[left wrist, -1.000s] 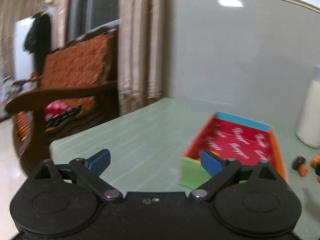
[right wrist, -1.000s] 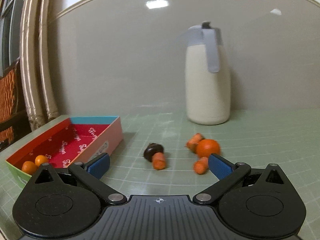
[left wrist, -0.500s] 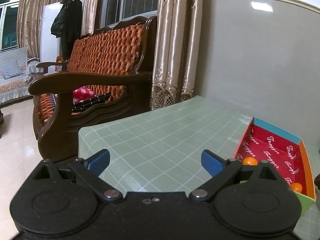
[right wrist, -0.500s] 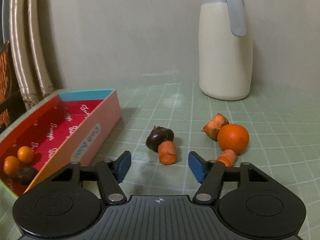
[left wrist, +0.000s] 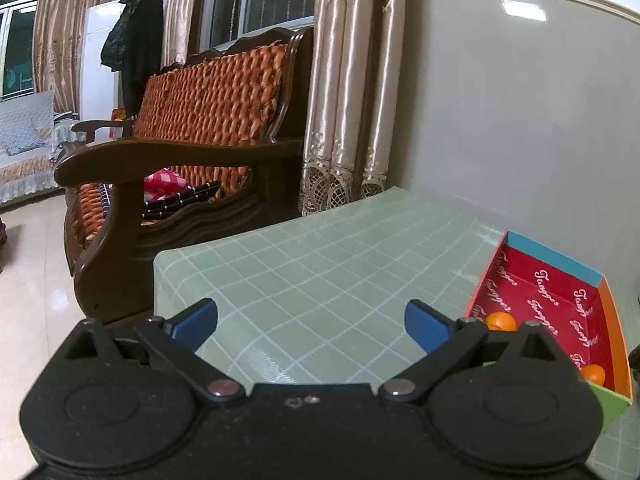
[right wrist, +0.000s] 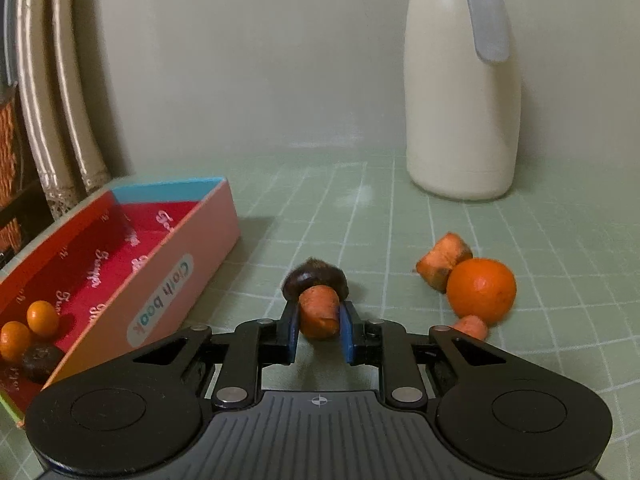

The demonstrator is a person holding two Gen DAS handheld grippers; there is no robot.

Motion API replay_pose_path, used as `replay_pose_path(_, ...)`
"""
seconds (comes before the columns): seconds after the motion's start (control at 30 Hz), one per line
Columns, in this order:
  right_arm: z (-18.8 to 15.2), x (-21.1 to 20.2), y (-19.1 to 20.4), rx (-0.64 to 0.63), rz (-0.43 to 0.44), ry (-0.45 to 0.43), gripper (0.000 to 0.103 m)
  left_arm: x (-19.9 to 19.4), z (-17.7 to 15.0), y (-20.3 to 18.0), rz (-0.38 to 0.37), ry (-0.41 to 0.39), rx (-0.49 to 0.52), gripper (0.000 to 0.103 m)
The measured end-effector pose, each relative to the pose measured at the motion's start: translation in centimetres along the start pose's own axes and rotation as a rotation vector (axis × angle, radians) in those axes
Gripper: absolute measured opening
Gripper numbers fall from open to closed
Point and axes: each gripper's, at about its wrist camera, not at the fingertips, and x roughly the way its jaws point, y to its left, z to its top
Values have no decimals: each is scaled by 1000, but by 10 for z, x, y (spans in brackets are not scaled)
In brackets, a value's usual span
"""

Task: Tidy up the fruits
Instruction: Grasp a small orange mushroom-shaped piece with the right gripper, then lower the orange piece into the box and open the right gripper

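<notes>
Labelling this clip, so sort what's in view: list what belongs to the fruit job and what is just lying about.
Belongs to the job:
right tool, shut on a carrot piece
dark round fruit
orange
other carrot pieces
red box with fruit

Just lying about:
cream jug
wooden armchair
curtains

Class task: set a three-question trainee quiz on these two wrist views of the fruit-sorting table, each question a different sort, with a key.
1. True or false: the right gripper is shut on the carrot piece.
2. Multiple choice: what lies against the far end of that carrot piece? A) dark chestnut-like fruit B) orange C) white thermos jug
3. Fill in: the left gripper is ____, with only the green checked tablecloth between its fingers.

Key
1. True
2. A
3. Open
</notes>
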Motion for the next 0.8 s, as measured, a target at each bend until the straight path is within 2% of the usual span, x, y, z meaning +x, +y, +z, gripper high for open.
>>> replay_pose_path(0.23, 3, -33, 18, -11, 199, -111, 22, 4, 0, 7, 28, 16, -38, 94)
replay_pose_path(0.43, 2, -53, 42, -60, 375, -162, 22, 8, -1, 12, 42, 41, -58, 94)
replay_pose_path(0.57, -7, -53, 62, -116, 422, -134, 22, 7, -3, 8, 40, 44, -46, 94)
replay_pose_path(0.8, -17, -53, 88, -189, 423, -116, 22, 7, -3, 7, 40, 43, -40, 94)
